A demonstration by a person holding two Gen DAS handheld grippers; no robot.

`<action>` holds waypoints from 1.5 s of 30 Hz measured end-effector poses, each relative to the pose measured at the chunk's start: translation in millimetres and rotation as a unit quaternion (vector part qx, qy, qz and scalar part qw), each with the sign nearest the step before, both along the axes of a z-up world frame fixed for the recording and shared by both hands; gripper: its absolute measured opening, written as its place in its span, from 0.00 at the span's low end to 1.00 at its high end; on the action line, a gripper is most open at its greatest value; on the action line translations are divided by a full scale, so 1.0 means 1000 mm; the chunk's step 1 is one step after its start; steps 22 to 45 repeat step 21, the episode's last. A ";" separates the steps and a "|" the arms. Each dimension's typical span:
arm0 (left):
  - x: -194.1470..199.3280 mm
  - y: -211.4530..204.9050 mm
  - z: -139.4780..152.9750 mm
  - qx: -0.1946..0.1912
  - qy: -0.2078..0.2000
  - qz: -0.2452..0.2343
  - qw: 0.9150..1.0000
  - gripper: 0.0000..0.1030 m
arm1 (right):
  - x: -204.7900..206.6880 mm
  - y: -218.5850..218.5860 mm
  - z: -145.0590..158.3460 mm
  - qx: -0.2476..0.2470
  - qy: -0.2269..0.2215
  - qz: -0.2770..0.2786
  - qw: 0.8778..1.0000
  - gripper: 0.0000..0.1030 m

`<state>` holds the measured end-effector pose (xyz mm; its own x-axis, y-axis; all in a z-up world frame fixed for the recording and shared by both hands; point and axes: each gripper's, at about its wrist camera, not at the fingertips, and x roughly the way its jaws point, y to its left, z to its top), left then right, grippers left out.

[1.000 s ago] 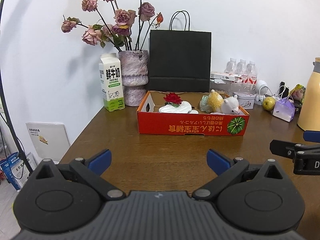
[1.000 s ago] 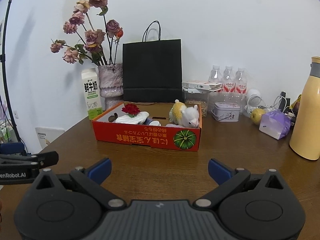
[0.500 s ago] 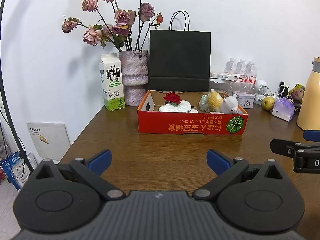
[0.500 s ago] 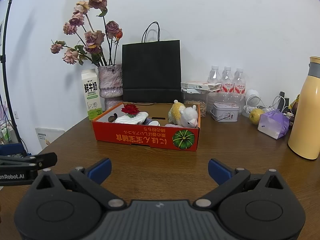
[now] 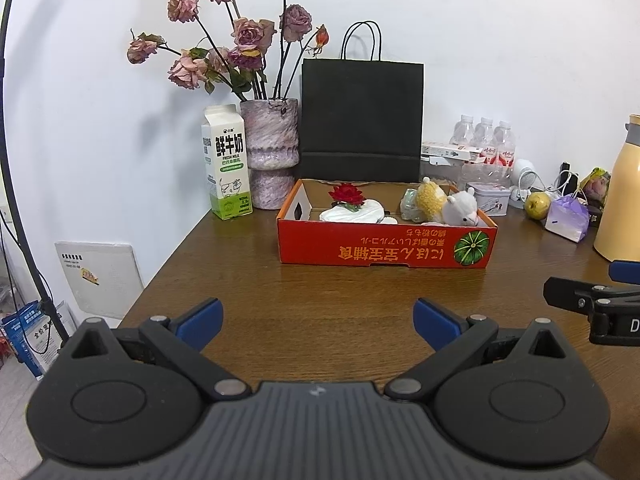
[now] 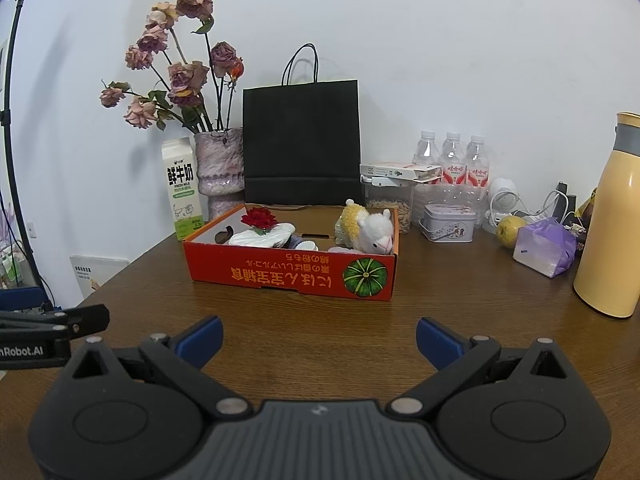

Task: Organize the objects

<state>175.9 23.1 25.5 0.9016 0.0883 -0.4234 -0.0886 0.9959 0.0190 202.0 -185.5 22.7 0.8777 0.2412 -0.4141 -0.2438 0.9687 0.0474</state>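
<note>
Left wrist view: the left gripper [image 5: 316, 316] and right gripper [image 6: 318, 338] hover spread and empty over the surface [image 5: 340, 300]. Toys, seemingly a plush alpaca [image 6: 374, 232], lie in the red box [image 5: 384, 248]; that fits sorting begun or finished alike.

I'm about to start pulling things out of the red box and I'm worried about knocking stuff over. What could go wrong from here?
Both tongs, left and right, are open and empty, short of the red box.
1. The alpaca plush lies against another toy; lifting one may drag the other.
2. The vase of tall roses behind the box looks top-heavy.
</note>
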 end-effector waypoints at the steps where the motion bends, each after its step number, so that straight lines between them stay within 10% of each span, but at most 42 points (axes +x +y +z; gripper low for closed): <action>1: -0.001 0.000 0.000 0.000 0.001 0.001 1.000 1.00 | 0.000 0.000 0.000 0.000 0.000 0.000 1.000 1.00; 45: -0.003 0.003 -0.001 -0.013 0.015 -0.001 1.000 1.00 | -0.005 0.000 -0.002 -0.011 0.007 -0.002 1.000 1.00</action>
